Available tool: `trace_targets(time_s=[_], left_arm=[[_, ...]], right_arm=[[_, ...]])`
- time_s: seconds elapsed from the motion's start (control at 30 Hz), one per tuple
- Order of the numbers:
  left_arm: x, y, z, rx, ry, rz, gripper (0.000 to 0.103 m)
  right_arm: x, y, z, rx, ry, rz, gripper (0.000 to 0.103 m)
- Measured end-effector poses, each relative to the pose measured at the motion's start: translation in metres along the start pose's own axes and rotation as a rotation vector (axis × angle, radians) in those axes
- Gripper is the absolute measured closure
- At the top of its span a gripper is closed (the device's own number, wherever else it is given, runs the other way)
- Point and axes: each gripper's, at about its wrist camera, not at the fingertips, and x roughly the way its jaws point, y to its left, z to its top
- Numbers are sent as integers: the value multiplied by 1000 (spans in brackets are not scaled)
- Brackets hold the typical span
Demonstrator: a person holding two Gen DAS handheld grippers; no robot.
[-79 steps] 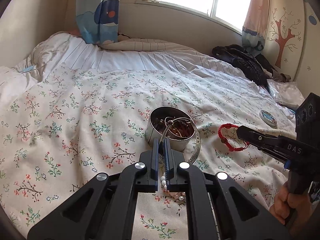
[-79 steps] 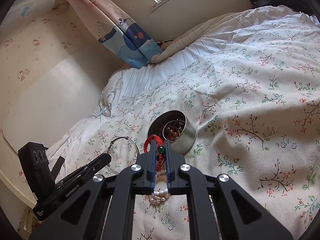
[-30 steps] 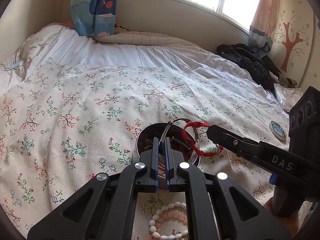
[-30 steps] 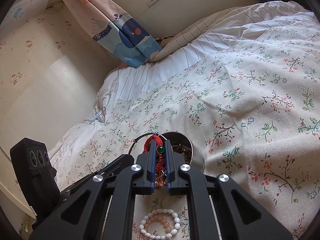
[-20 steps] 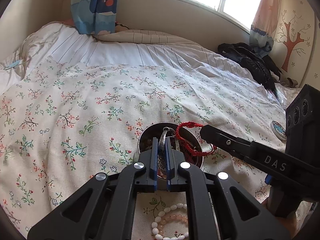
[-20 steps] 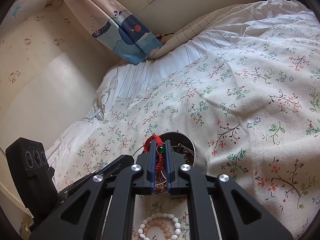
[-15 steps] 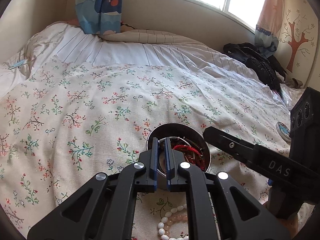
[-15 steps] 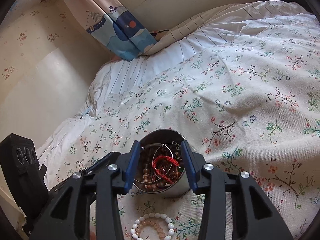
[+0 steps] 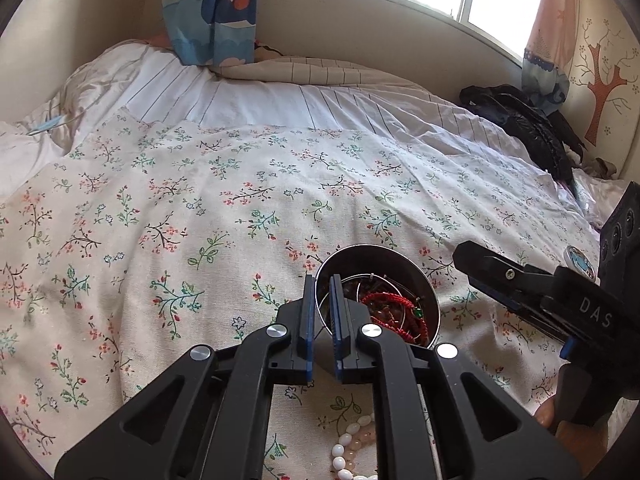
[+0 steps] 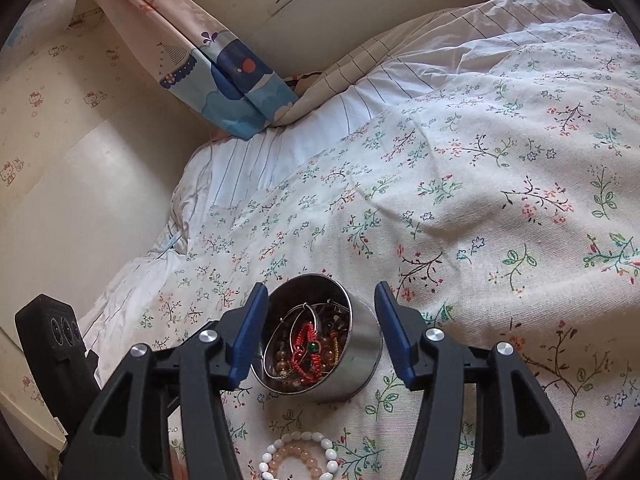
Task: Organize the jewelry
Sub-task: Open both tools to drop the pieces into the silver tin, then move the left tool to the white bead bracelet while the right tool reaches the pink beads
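Observation:
A round steel tin (image 9: 420, 280) (image 10: 360, 344) full of jewelry stands on the floral bedspread. On top of the pile inside lie a red cord bracelet (image 9: 392, 300) (image 10: 306, 344) and thin silver hoops (image 10: 304, 306). My right gripper (image 10: 320, 286) straddles the tin with its jaws wide and still opening, touching nothing. One of its fingers (image 9: 500, 276) shows in the left wrist view. My left gripper (image 9: 322, 316) hangs over the tin's near left rim. Its jaws are a narrow slit apart and opening, and a thin wire runs through the gap unpressed. A white and pink bead bracelet (image 9: 348, 448) (image 10: 298, 456) lies just in front of the tin.
A small round lid (image 9: 578, 264) lies on the bed at the right. A black jacket (image 9: 520, 120) is heaped by the window wall, and a blue curtain (image 9: 212, 12) hangs at the bed's head. A person's hand (image 9: 560, 432) grips the right handle.
Both grippers came over the tin. The right jaws swung wide and the red bracelet dropped into it. The silver hoop sank into the tin and the left jaws parted slightly.

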Motion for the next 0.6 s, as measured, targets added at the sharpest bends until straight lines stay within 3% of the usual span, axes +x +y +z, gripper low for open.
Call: trace_targets(time_s=[0.07,0.13,0.2,0.4,0.6], left_arm=[[-1,-1,-1,9,-3,16,85],[-4,0,-1,6,-8,25,64],[-10,5,-2,-8,-17,28,54],[-31,9,-19,16,14,19,54],[-31,-8,-51,173,130,71,54]], right_arm=[[0,-2,0,5,3,-7,45],[-1,-4,0,15,3,-17,41],[-4,-8,0,29,0,-29,39],[-25,-28,-8,101,-5,-101,36],[-33,-23,-30,14,119,-235,36]])
